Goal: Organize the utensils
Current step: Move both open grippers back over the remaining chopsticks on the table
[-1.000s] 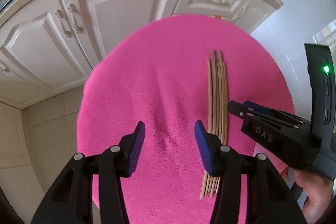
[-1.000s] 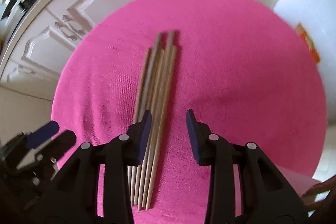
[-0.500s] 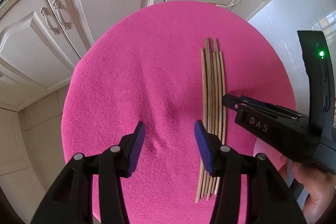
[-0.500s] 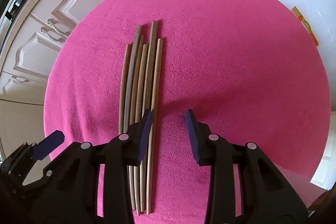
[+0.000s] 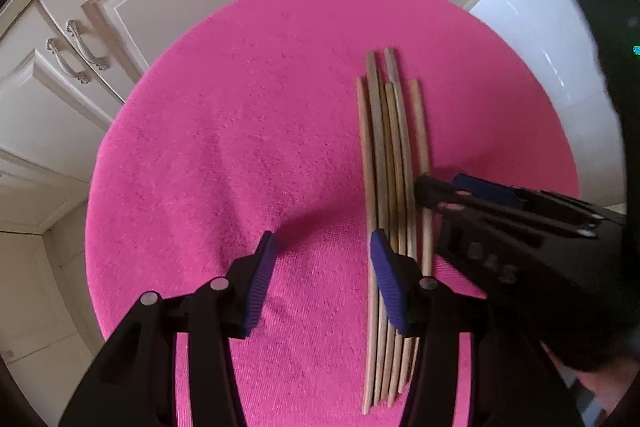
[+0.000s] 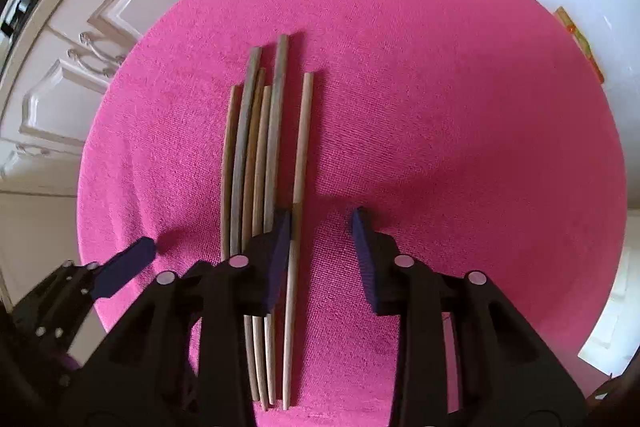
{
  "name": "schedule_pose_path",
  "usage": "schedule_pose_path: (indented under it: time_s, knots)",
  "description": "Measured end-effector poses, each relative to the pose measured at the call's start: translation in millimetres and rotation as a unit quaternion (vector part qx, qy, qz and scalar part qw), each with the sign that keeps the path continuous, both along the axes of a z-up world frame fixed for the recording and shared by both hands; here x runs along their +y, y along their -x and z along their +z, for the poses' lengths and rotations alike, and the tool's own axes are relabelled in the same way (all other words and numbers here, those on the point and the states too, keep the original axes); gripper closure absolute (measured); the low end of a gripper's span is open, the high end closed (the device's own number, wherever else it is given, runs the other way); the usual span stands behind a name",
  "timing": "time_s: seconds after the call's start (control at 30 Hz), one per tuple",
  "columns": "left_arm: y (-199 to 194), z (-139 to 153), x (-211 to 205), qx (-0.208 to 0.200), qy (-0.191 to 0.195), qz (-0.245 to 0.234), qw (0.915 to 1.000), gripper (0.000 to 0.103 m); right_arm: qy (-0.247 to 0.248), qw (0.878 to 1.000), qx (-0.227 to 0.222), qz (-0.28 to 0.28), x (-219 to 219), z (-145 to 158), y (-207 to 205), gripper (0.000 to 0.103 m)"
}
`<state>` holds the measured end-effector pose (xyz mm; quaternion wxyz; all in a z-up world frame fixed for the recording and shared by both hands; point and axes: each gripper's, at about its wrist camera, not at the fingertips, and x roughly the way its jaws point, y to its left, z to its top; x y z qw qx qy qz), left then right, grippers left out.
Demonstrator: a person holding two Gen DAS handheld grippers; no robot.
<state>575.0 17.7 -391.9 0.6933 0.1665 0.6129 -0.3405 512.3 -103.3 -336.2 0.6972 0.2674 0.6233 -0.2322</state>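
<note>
Several wooden chopsticks [image 5: 390,155] lie side by side on a round pink cloth [image 5: 240,127]. My left gripper [image 5: 322,251] hangs open over bare cloth, its right finger above the bundle's left edge. My right gripper [image 6: 320,223] points straight down with its jaws closing. One chopstick [image 6: 302,147] lies apart from the bundle [image 6: 256,147] and runs between the jaws, close to the left pad. The right pad stands clear of it. The right gripper [image 5: 442,187] also shows in the left wrist view, at the bundle's right side. One blue finger of the left gripper [image 6: 132,259] shows in the right wrist view.
Cream cabinet doors with metal handles [image 5: 160,7] stand behind the pink cloth [image 6: 440,107]. White floor tiles [image 5: 540,39] lie to the right, with a small orange object [image 6: 576,35] on them. A hand [image 5: 600,383] holds the right gripper at lower right.
My left gripper has sunk closer to the cloth and edged towards the bundle. The right jaws have narrowed slightly. The rightmost chopstick now lies apart from the rest, between the right jaws.
</note>
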Motion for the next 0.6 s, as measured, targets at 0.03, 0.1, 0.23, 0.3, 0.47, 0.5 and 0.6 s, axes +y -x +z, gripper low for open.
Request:
schedule_pose_path:
  time_s: [0.03, 0.1, 0.23, 0.3, 0.47, 0.5, 0.6]
  knots:
    - [0.3, -1.9, -2.0, 0.002, 0.0, -0.003, 1.0, 0.054, -0.006, 1.0, -0.003, -0.005, -2.5, 0.1, 1.3, 0.073]
    - [1.7, -2.0, -5.7, -0.009, -0.002, -0.01, 0.9999, 0.054, -0.02, 1.0, -0.008, -0.016, -7.2, -0.2, 3.1, 0.073]
    - [2.8, -1.5, -12.5, -0.021, -0.012, -0.024, 0.9994, 0.053, -0.024, 0.999, -0.01, -0.022, -8.6, -0.2, 4.4, 0.073]
    - [2.6, -2.0, -16.6, -0.027, -0.019, -0.031, 0.999, 0.052, -0.024, 0.999, -0.011, -0.023, -7.5, 0.5, 3.6, 0.073]
    - [5.7, -2.7, -27.6, -0.036, -0.045, -0.044, 0.9974, 0.049, -0.026, 0.999, -0.01, -0.024, -10.2, 0.8, 6.1, 0.073]
    - [5.4, -2.7, -29.1, -0.035, -0.049, -0.043, 0.9973, 0.049, -0.027, 0.999, -0.009, -0.024, -10.3, 0.4, 5.9, 0.073]
    - [5.0, -2.7, -28.0, -0.032, -0.05, -0.04, 0.9975, 0.053, -0.026, 0.999, -0.005, -0.022, -11.7, 0.4, 6.7, 0.073]
